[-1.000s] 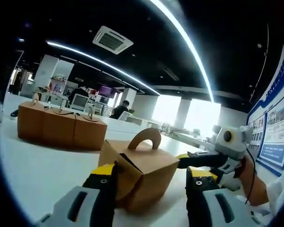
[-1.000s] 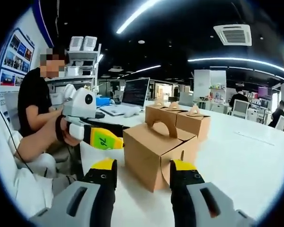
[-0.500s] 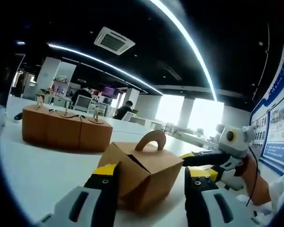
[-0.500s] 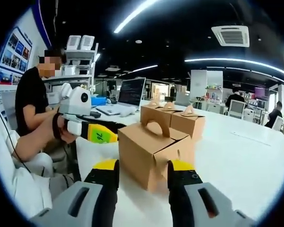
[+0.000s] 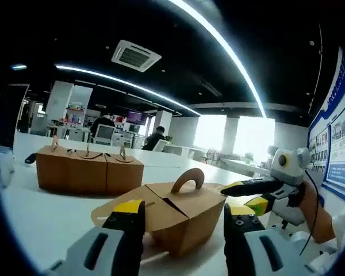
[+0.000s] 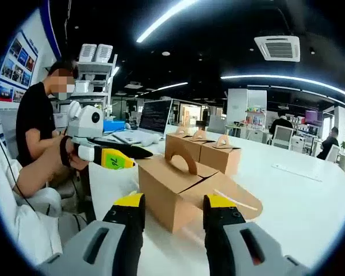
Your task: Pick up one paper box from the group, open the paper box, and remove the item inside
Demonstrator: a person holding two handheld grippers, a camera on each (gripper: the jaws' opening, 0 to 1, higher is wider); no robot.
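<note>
While I look along the left gripper (image 5: 178,214) in the left gripper view, its jaws stand apart and hold nothing, and the paper box (image 5: 172,215) sits on the white counter (image 5: 40,213) between them at 12 o'clock. One top flap (image 5: 118,208) splays out toward 9 o'clock beside the arched handle (image 5: 188,178). At 3 o'clock the right gripper (image 5: 244,187) reaches toward the box top; I cannot tell if it touches. The remaining boxes (image 5: 89,169) cluster at 10 o'clock.

In the right gripper view, my jaws are parted and empty, the box just ahead, its loose flap falling toward 3 o'clock. I judge it light, thin and easily crushed, so I would pinch a flap edge or the handle, not the walls.
</note>
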